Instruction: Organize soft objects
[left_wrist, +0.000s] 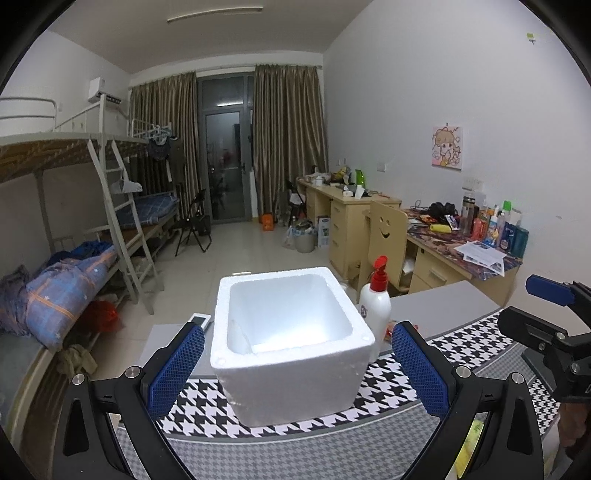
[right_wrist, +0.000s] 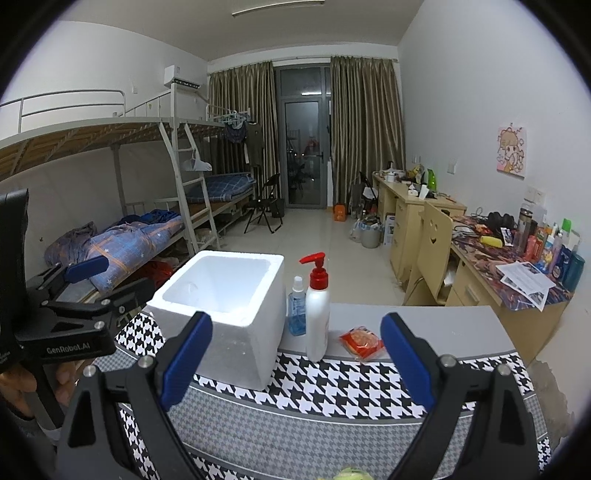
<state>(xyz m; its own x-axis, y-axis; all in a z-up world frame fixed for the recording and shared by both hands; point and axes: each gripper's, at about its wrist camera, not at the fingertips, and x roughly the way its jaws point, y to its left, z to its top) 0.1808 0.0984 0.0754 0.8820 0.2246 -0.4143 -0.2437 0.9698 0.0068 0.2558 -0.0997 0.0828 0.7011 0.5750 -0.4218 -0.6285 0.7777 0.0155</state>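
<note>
A white foam box (left_wrist: 291, 343) stands open and empty on the houndstooth cloth (left_wrist: 461, 347); it also shows in the right wrist view (right_wrist: 221, 314). My left gripper (left_wrist: 295, 369) is open, its blue pads either side of the box's near wall, a little short of it. My right gripper (right_wrist: 295, 365) is open and empty, to the right of the box. A small red packet (right_wrist: 362, 343) lies on the grey table behind the cloth. A yellow-green soft thing (right_wrist: 349, 474) peeks at the bottom edge, mostly hidden.
A white pump bottle with a red top (right_wrist: 317, 317) and a small blue sanitizer bottle (right_wrist: 297, 310) stand right of the box. The grey table (right_wrist: 443, 328) ends beyond them. Bunk beds (right_wrist: 129, 236) are left, desks and a chair (right_wrist: 432, 243) right.
</note>
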